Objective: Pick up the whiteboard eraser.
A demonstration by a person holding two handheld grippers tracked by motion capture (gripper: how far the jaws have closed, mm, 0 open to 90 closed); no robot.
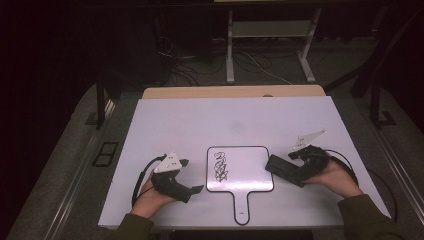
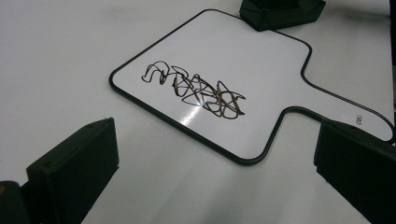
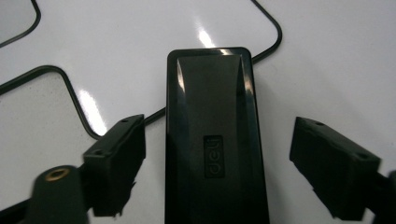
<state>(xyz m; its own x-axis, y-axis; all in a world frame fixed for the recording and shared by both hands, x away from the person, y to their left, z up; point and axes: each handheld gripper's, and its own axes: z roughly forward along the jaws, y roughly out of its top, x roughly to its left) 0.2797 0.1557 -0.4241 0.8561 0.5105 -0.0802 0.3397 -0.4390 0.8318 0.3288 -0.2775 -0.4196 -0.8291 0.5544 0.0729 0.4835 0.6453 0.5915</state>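
my right gripper (image 3: 215, 158) jaws half open astride black rectangular plastic eraser (image 3: 212, 135) at frame centre, not gripping, my left gripper (image 2: 215, 168) jaws wide, empty, scribbled white paddle-shaped whiteboard (image 2: 261, 70) above them

The black eraser (image 3: 215, 140) carries the raised brand "deli" on its top face. The small whiteboard (image 2: 261, 60) bears a dark scribble (image 2: 194, 89), no legible word; a tiny mark on its handle is unreadable.
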